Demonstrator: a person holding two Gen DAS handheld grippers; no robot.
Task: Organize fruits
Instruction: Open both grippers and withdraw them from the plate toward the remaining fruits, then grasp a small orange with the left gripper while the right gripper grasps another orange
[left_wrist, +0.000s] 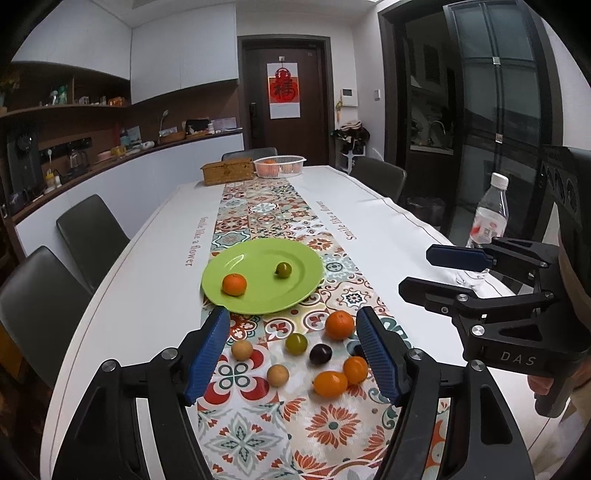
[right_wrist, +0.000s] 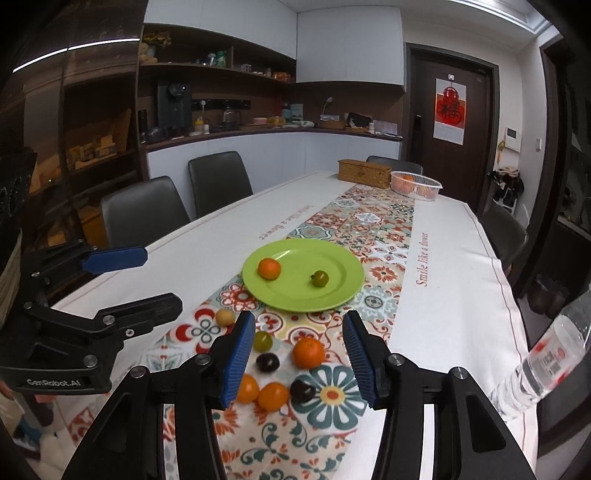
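A green plate (left_wrist: 295, 254) (right_wrist: 343, 266) on the patterned runner holds a small orange (left_wrist: 234, 284) (right_wrist: 269, 268) and a green tomato (left_wrist: 283, 269) (right_wrist: 319, 278). Loose fruits lie in front of it: an orange (left_wrist: 340, 325) (right_wrist: 308, 352), a green fruit (left_wrist: 296, 343) (right_wrist: 263, 340), a dark plum (left_wrist: 320, 353) (right_wrist: 267, 362), two tan longans (left_wrist: 242, 349), and orange tomatoes (left_wrist: 330, 384) (right_wrist: 272, 396). My left gripper (left_wrist: 293, 354) is open and empty above the loose fruits. My right gripper (right_wrist: 299, 354) is open and empty above them too; it also shows in the left wrist view (left_wrist: 424, 269).
A wicker box (left_wrist: 227, 170) and a white basket of fruit (left_wrist: 279, 165) stand at the table's far end. A water bottle (left_wrist: 489, 214) (right_wrist: 543, 365) stands near the right edge. Chairs (left_wrist: 92, 232) line both sides.
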